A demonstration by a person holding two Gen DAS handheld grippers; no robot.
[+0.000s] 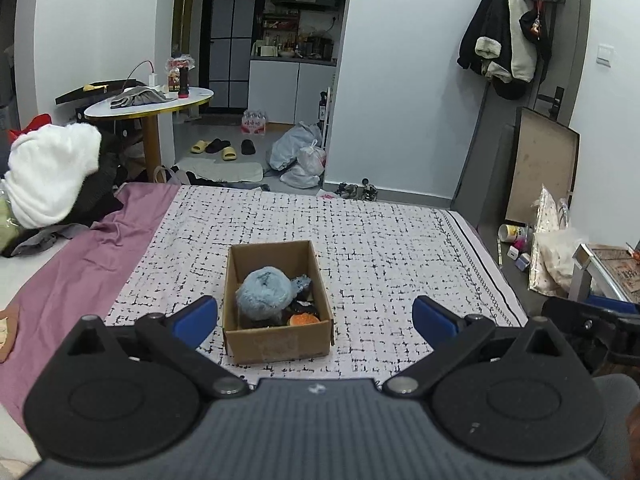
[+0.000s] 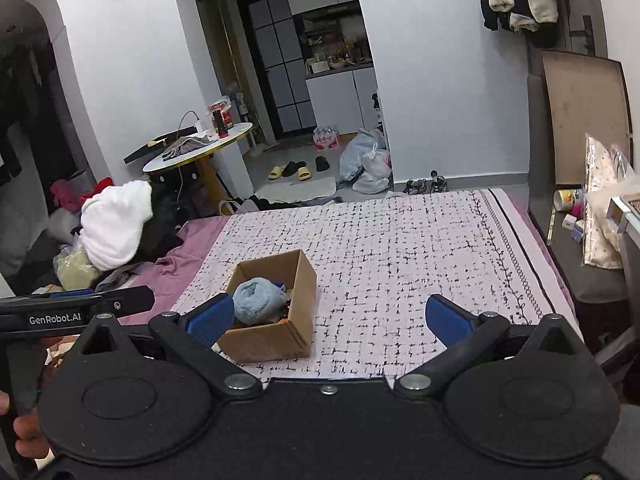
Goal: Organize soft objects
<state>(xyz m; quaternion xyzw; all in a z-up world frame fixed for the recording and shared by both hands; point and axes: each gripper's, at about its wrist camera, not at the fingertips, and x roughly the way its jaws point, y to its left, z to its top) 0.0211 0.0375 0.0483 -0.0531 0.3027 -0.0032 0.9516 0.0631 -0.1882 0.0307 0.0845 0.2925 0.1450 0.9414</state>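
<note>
Left tool: our left tool (image 1: 315, 317) is nearest the lens, blue pads spread wide and released, nothing between them, hanging just short of the cardboard box (image 1: 276, 346).
Right tool: our right tool (image 2: 330, 319) is released too, pads wide apart and empty, with the box (image 2: 272, 340) off to its left.
Soft objects: a fluffy light-blue plush (image 1: 264, 290) fills most of the box; beside it sit a darker blue-grey soft piece (image 1: 301, 283) and something orange (image 1: 304, 320) at the near right corner. What the dark items beneath are, we cannot tell.
Step in hand: we judge the sorting close to done, since no loose soft item shows on the patterned cover around the box.
Doing it well: if we add or press anything down, we should come in from above, keep the pads clear of the thin cardboard walls, and steady the box with the other tool, as it looks light enough to slide.
Surface: the box stands on a bed with a white, black-lined quilt (image 1: 400, 248) over a mauve sheet (image 1: 80, 264); soft footing, so the box may tip.
Room: a heap of clothes topped by a white fleece (image 1: 52, 176) lies at the bed's left; beyond stand a round tabletop (image 1: 152, 106), slippers (image 1: 220, 148) and bags (image 1: 298, 156) on the floor, and coats (image 1: 508, 36) hung by the door.
</note>
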